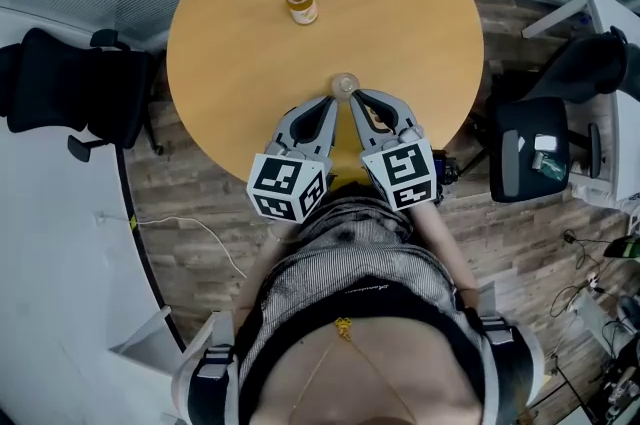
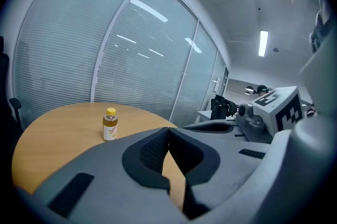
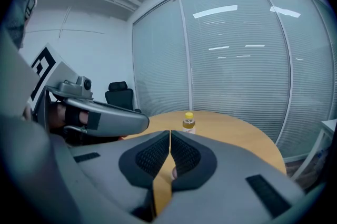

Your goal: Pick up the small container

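Round wooden bench (image 1: 420,33), yellow-capped bottle (image 1: 301,2) far across, small clear container (image 1: 344,85) just ahead of the left gripper (image 1: 332,100) and right gripper (image 1: 356,96), fingers together on both, so this looks like pre-grasp, and one must open first.

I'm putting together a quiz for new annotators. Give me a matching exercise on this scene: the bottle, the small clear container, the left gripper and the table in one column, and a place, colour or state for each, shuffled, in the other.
Column one:
1. bottle
2. small clear container
3. left gripper
4. table

Column two:
A. jaws shut, nothing between them
B. round, light wood top
C. upright on the table's far part, yellow cap
D. on the table's near part, see-through

Pairs: 1-C, 2-D, 3-A, 4-B
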